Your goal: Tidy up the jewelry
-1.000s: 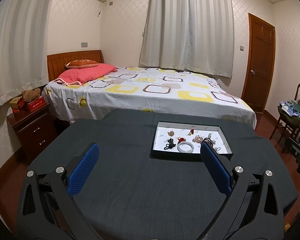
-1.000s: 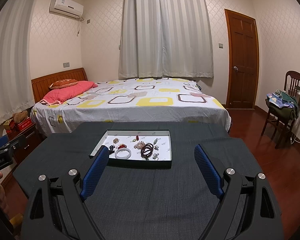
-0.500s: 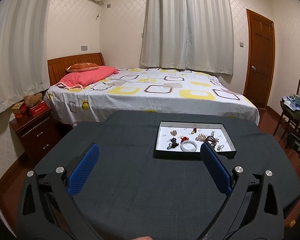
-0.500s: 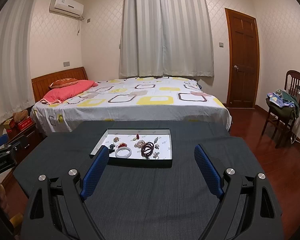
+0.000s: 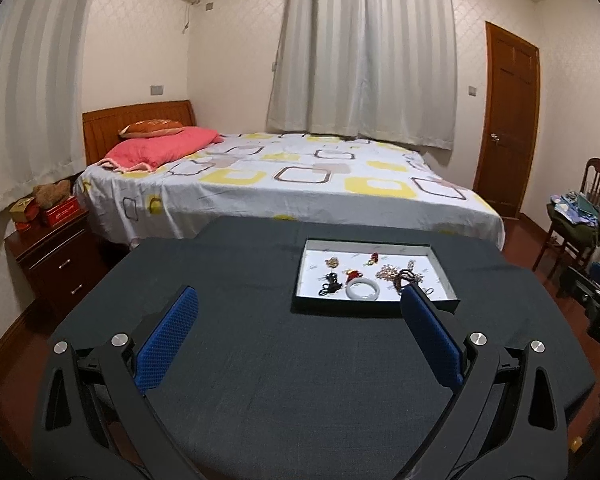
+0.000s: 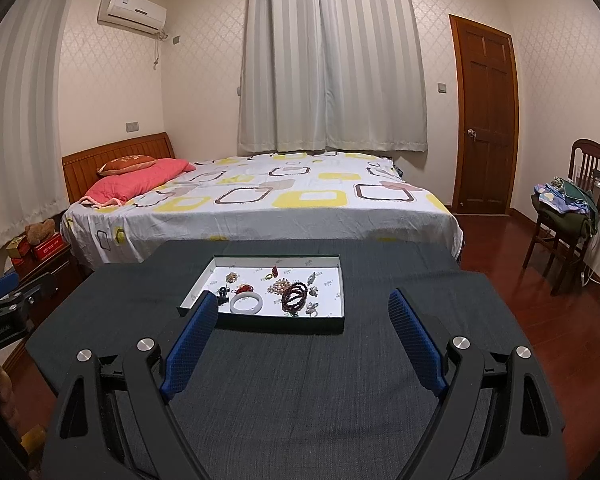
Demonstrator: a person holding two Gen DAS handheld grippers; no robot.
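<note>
While both grippers hover with fingers spread wide and empty, the jewelry sits in a shallow tray (image 6: 342,280).
White-lined, dark-walled and rectangular, the tray rests on the dark woven tablecloth (image 6: 300,380), holding a smooth white bangle (image 6: 246,303), a dark red bead bracelet (image 6: 295,294) and small trinkets; left gripper (image 5: 299,312), right gripper (image 6: 303,314).

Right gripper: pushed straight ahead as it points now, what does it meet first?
Probably the near wall of the tray, ahead of the open right gripper. Its height above the table is unclear, so it might pass over the white bangle.
</note>
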